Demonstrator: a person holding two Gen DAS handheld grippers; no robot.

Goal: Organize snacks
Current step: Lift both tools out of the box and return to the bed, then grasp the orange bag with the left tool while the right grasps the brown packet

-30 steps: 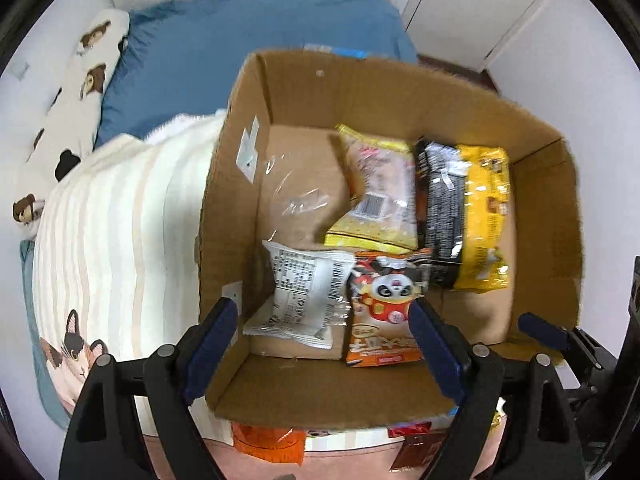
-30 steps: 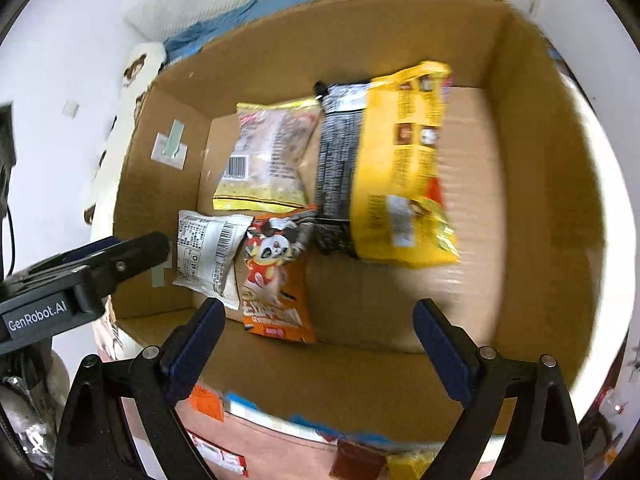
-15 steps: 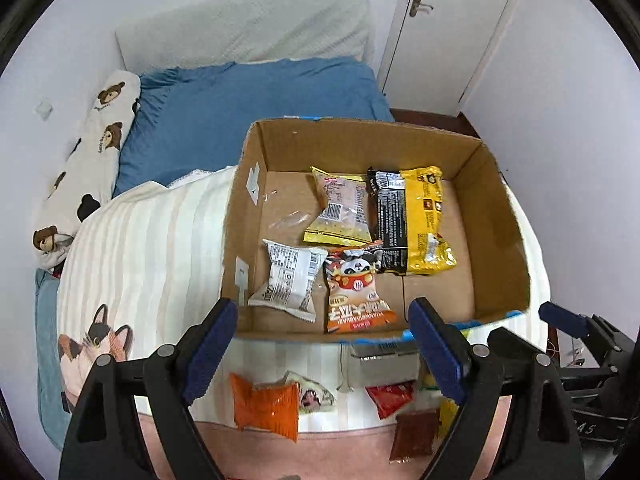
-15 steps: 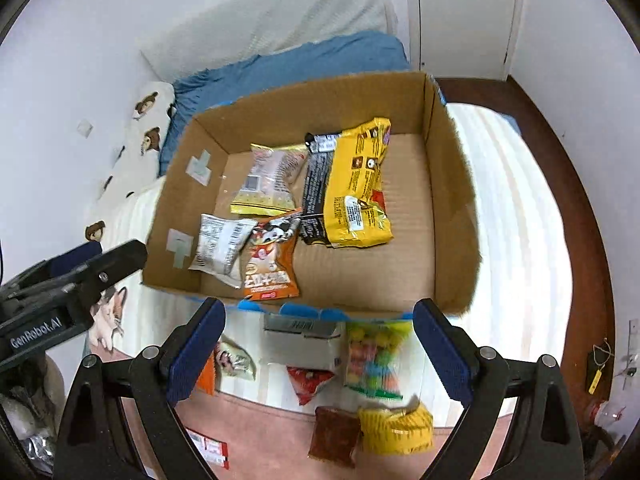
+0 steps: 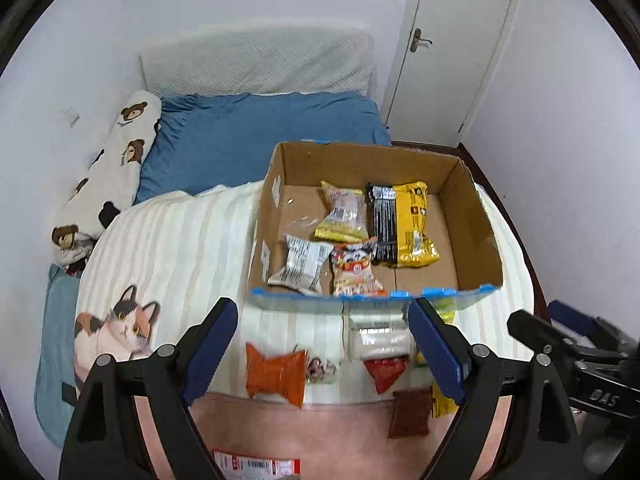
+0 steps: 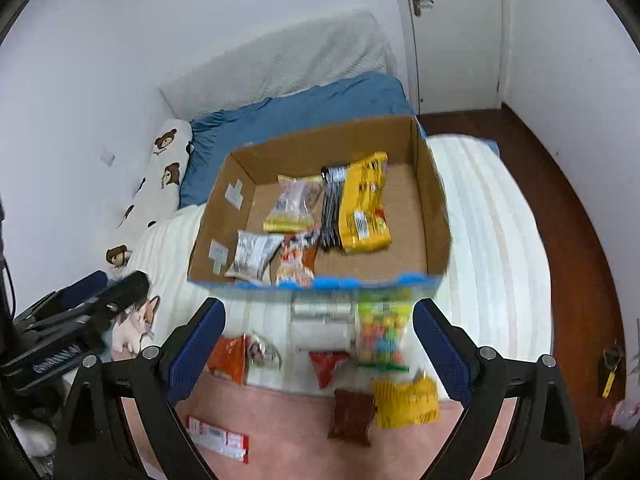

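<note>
Both grippers hang wide open and empty above the near edge of a bed – the left gripper (image 5: 324, 344) and the right gripper (image 6: 318, 344) side by side, jaws spread, nothing between them

Under and just beyond the fingertips lie the loose snacks, scattered where the striped blanket (image 5: 172, 248) meets a pink sheet (image 6: 288, 416): an orange pack (image 5: 276, 374), a clear pack (image 6: 320, 324), a red pack (image 6: 330, 364), a bag of coloured candy (image 6: 382, 330), a brown pack (image 6: 352, 416), a yellow pack (image 6: 404, 402) and a red-and-white bar (image 6: 218, 438) nearest the holder. These appear still to be sorted

Behind them sits the cardboard box (image 6: 434, 208), open-topped, its near wall edged in blue. Four packs already lie flat inside, crowded toward the left and middle – a white pack (image 5: 300, 264), a panda pack (image 5: 354, 270), a clear-and-yellow pack (image 5: 342, 216) and a black-and-yellow bag (image 5: 404, 224). Judging by that layout, items are being laid in rows, which leaves the right side of the floor bare for more

The grippers seem held back and high so both cameras take in loose packs and box together before a pick. The approach from above is open; the box's near wall stands close behind the farthest loose packs, so a grab there has little room
</note>
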